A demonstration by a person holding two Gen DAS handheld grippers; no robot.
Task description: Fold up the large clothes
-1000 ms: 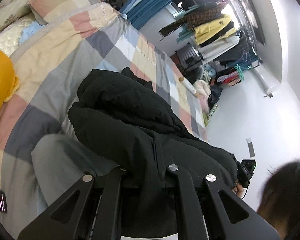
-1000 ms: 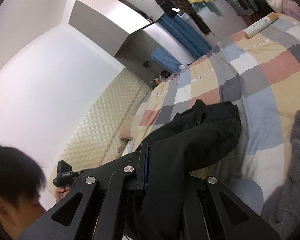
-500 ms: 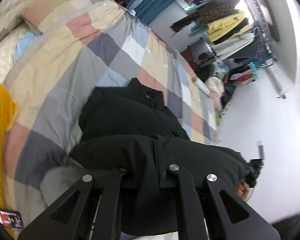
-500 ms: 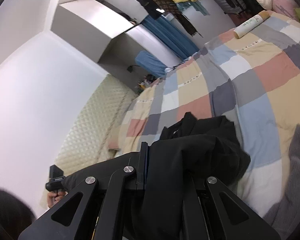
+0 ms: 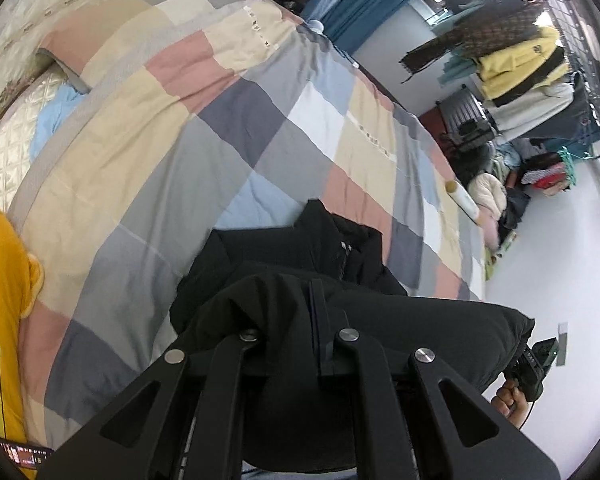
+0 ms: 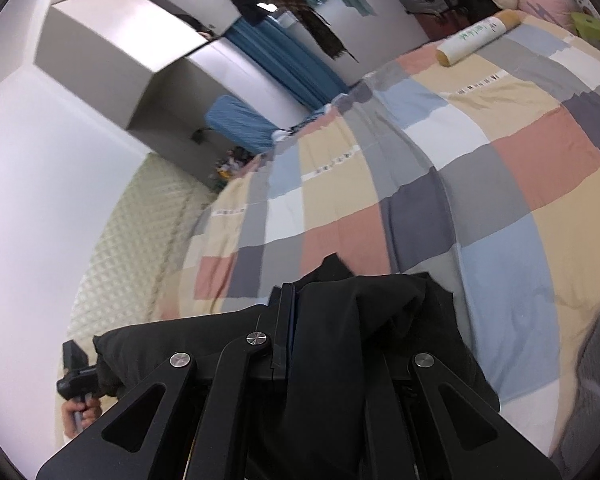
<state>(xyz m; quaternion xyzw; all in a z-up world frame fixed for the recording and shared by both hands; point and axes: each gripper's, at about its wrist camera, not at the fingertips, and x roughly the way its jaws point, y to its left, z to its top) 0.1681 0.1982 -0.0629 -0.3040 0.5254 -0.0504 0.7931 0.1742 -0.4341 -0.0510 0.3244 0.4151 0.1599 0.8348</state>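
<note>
A large black jacket [image 5: 284, 264] lies bunched on the checked quilt [image 5: 220, 120] of a bed, its near edge lifted. My left gripper [image 5: 300, 320] is shut on that edge, and the fabric drapes over its fingers. In the right wrist view the jacket [image 6: 380, 312] hangs over my right gripper [image 6: 312, 320], which is shut on the same edge further along. Each camera shows the other gripper at the jacket's far end: the right gripper [image 5: 536, 364] and the left gripper [image 6: 74, 372], each in a hand. The stretch of cloth between them is taut.
A yellow garment [image 5: 0, 320] and a phone [image 5: 24, 454] lie at the bed's left side. A cardboard roll [image 6: 476, 36] rests at the far corner of the quilt [image 6: 500, 160]. A grey garment [image 6: 596, 380] lies to the right. A loaded clothes rack [image 5: 520, 60] stands beyond the bed.
Both grippers have carried the held edge of the jacket forward across the bed, so more of it is doubled over. The person's head has left both views.
</note>
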